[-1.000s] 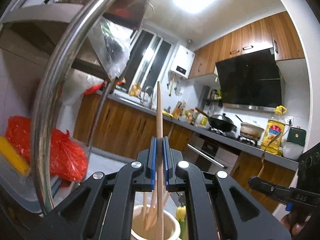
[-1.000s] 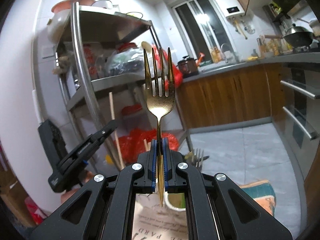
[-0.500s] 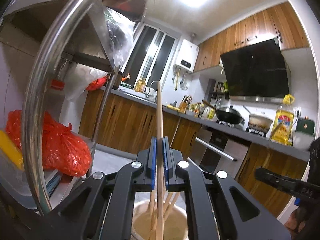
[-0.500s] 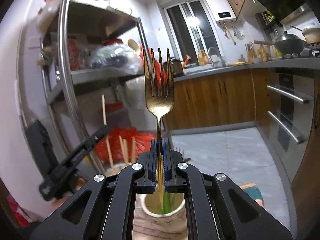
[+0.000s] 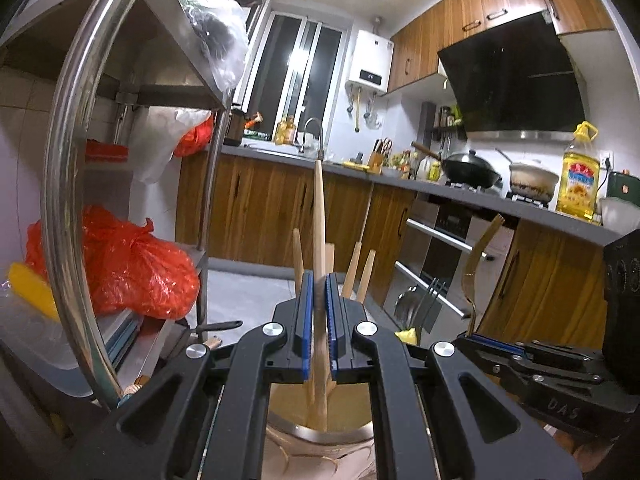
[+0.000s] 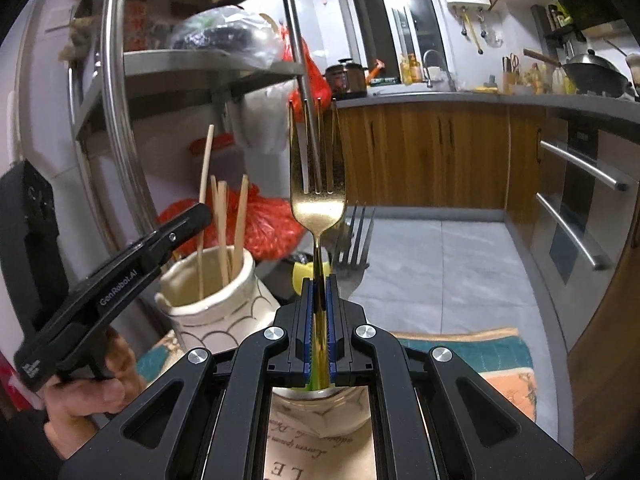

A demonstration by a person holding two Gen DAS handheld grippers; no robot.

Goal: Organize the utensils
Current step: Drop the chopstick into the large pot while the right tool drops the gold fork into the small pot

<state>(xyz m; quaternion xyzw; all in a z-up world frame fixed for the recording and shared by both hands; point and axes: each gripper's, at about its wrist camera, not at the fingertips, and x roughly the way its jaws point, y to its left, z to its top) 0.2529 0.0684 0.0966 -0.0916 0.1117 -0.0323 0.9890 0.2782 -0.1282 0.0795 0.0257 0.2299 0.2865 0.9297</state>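
The left claw is closed tight on a single wooden chopstick, which stands upright with its lower end down inside the cream ceramic jar, among several other chopsticks leaning there. The right claw is clamped shut on the handle of a gold fork, tines pointing up, its handle end over the mouth of a second pale jar that already holds a silver fork. Both jars stand side by side on a patterned cloth, just beside a steel shelf rack holding a red plastic bag.
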